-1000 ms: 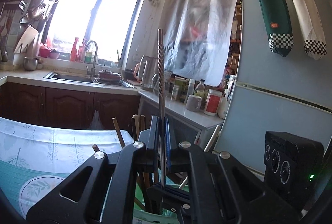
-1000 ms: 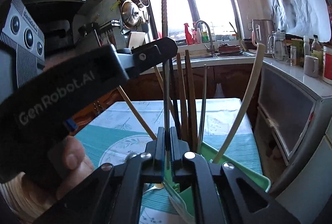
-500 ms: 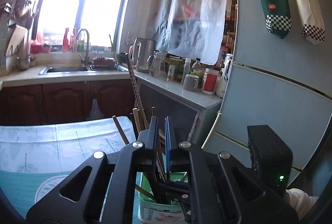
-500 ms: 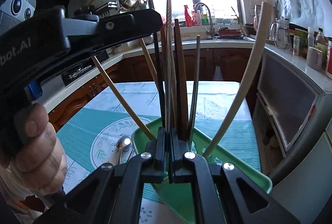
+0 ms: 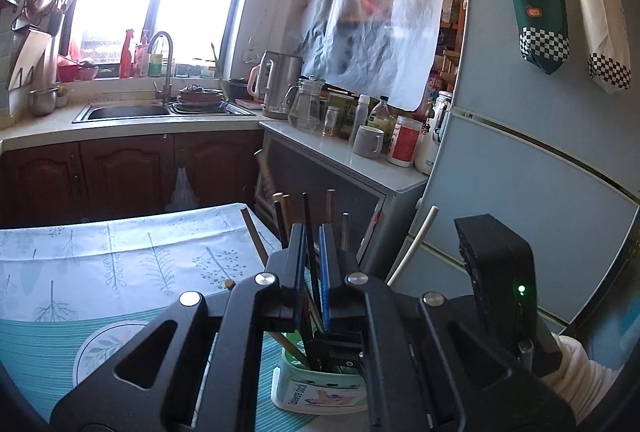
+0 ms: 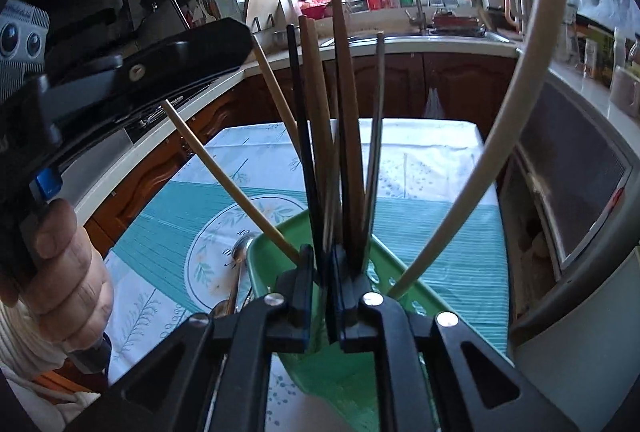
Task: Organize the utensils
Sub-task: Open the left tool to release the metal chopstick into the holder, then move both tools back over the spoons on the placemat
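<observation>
Watching the left wrist feed first, I see the left gripper (image 5: 312, 232) hovering over the green holder (image 5: 320, 384) at the right edge of the table (image 5: 120, 264). Its jaws are a narrow gap apart. A second ago a ribbed metal chopstick (image 5: 265, 170) stood upright between them. Now it leans away to the left, blurred, with its tip well clear of the jaws. I read that as let go, and its lower end looks to be down among the others.

The dark stick showing through the gap looks to belong to the bunch of chopsticks (image 6: 348, 112) standing in the holder, not to be pinched. As far as this view lets me judge, the left gripper holds nothing.

In the right wrist feed, the hand (image 6: 60, 264) holding that left gripper is at the left edge. A spoon (image 6: 240, 252) lies on the cloth, touching or just beside the holder's near rim. The right gripper (image 6: 320, 252) has come down from above to the rim, and the sticks fan up in front of it. A grey smear crosses the slit between its jaws. I cannot tell whether they pinch a stick or only frame one.

Farthest right, a cream handle (image 6: 500, 136) leans out over the rim.

So one more chopstick looks stowed, and the spoon is still to be put away.
</observation>
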